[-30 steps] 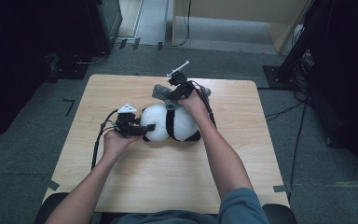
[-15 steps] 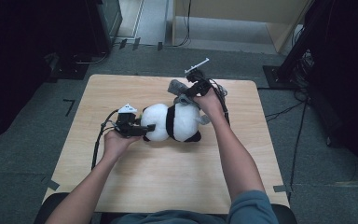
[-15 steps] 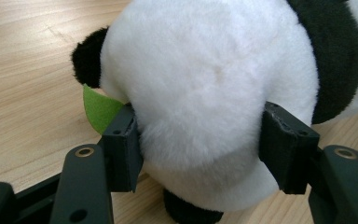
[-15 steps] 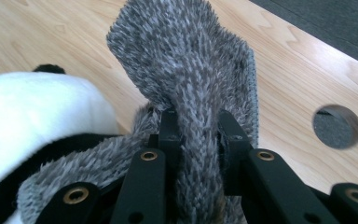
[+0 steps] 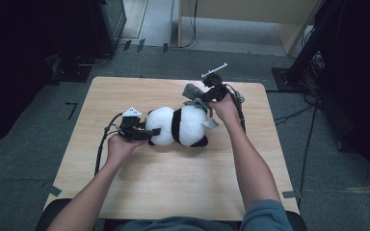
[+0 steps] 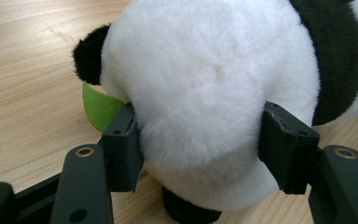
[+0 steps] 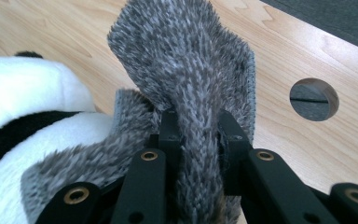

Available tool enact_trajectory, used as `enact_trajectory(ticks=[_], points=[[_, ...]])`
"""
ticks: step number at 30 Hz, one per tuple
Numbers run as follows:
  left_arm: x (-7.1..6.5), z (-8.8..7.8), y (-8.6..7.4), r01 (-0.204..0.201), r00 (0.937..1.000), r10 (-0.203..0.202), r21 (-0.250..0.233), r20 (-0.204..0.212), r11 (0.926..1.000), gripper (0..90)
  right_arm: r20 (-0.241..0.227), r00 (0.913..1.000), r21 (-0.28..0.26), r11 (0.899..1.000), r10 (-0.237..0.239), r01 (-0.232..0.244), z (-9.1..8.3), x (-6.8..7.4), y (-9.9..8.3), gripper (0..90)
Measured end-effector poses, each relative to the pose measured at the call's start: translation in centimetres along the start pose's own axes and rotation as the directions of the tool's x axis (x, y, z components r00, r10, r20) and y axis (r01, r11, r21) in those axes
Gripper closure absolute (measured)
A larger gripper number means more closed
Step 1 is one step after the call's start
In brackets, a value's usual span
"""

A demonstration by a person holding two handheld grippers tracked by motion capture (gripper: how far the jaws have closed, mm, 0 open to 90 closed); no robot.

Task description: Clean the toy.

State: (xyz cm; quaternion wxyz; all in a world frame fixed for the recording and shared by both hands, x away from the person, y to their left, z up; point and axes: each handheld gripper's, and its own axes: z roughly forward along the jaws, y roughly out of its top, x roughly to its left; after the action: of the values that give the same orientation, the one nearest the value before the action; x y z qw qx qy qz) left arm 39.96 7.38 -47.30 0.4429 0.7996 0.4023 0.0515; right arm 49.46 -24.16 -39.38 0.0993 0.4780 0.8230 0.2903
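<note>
A black-and-white plush panda (image 5: 178, 126) lies on its side in the middle of the wooden table (image 5: 173, 192). My left gripper (image 5: 151, 132) comes at it from the left. In the left gripper view the pads (image 6: 123, 142) press into both sides of its white head (image 6: 214, 88), and my left gripper (image 6: 204, 140) is shut on it. A green leaf (image 6: 98, 105) sticks out by its black ear. My right gripper (image 5: 200, 99), behind the panda, is shut on a grey fuzzy cloth (image 5: 191, 90). In the right gripper view the cloth (image 7: 186, 60) rises between the jaws of my right gripper (image 7: 198, 126) and trails onto the panda (image 7: 28, 93).
A round cable hole (image 7: 313, 99) is cut in the tabletop near the cloth. Cables (image 5: 238, 98) lie by the far right edge of the table. Dark floor surrounds the table, with a rack (image 5: 111, 19) and a wooden cabinet (image 5: 250, 19) beyond it.
My right gripper has moved to the right and toward the table's far edge with the grey cloth in it, drawing the cloth off the panda's body. The left gripper has stayed on the head.
</note>
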Motion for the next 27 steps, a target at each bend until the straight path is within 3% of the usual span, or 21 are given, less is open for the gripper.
enact_trajectory(ticks=[5, 11, 18, 27], points=[[0.0, 0.0, 0.0, 0.002, 1.0000, -0.002, -0.001, 0.000, 1.0000, 37.7, -0.037, 0.9992, -0.055, 0.998, 0.017, -0.019, -1.1, 0.1, 0.3, 76.8], [0.0, 0.0, 0.0, 0.001, 1.0000, -0.001, -0.003, -0.001, 1.0000, 37.7, -0.071, 0.9975, -0.097, 0.995, 0.001, -0.007, -2.2, 1.7, 1.6, 76.8], [0.0, 0.0, 0.0, 0.005, 1.0000, -0.005, -0.004, -0.001, 1.0000, 37.7, -0.114, 0.9900, -0.111, 0.991, -0.083, 0.071, -1.6, 5.4, 3.6, 76.4], [0.0, 0.0, 0.0, 0.006, 1.0000, -0.006, -0.003, -0.001, 1.0000, 37.7, -0.158, 0.9715, -0.063, 0.984, -0.176, 0.168, 1.6, 10.2, 4.7, 75.8]])
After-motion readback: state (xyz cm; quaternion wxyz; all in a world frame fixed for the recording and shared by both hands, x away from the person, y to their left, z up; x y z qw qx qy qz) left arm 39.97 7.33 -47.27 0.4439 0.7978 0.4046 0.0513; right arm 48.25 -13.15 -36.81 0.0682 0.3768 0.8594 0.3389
